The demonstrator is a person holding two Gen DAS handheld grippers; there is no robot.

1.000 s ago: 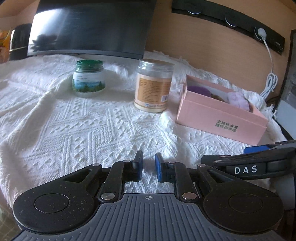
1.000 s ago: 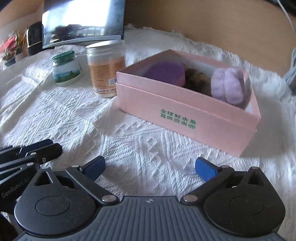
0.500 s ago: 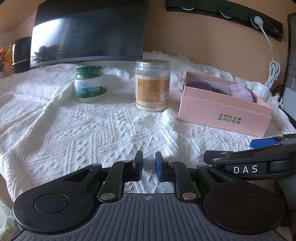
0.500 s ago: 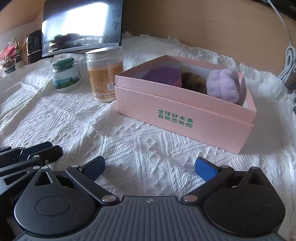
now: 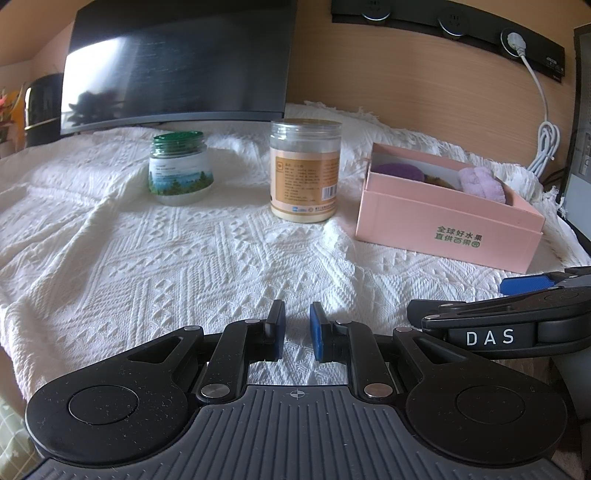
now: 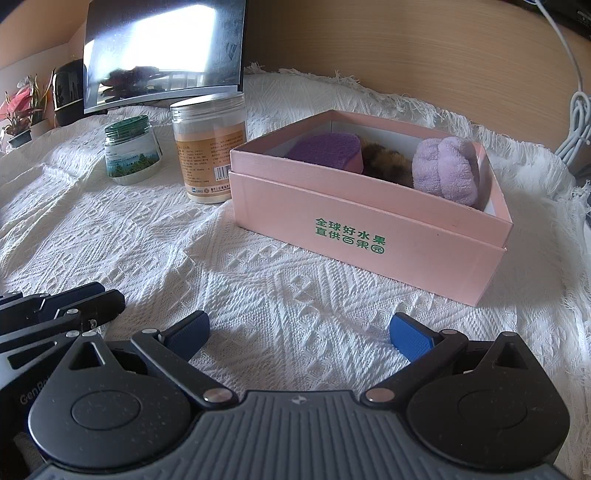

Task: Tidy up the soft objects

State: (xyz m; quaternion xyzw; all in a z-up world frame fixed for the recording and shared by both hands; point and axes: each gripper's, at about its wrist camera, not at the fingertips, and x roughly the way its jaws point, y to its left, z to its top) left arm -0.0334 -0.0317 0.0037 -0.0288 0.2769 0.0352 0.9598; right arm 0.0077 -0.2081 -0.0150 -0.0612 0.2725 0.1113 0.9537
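Sitting in box: a purple sponge (image 6: 325,147), a brown furry item (image 6: 386,164) and a lilac plush (image 6: 445,170) lie side by side inside the pink box (image 6: 369,236), the sponge at its left end, the plush at its right.
Box position: on the white knitted cloth (image 6: 147,240) covering the table, ahead of and slightly right of the right tool (image 6: 299,332), well apart from its tips.
Right view only: the box interior is seen from above, so all three soft things show clearly; a potted plant (image 6: 16,110) stands at the far left.
Left view only: the box (image 5: 448,225) sits far right and is seen low, so only the tops of the soft things peek over its wall; a wall socket strip (image 5: 480,26) and white cable (image 5: 546,122) appear.
Left tool (image 5: 297,330): pads nearly together with a narrow gap, nothing between them, hovering over bare cloth.
Right tool: jaws spread wide, holding nothing.
Beside the box: a tan-label jar (image 6: 210,147) just left of it, then a green-lidded jar (image 6: 131,149).
Behind: a dark monitor (image 5: 177,62).
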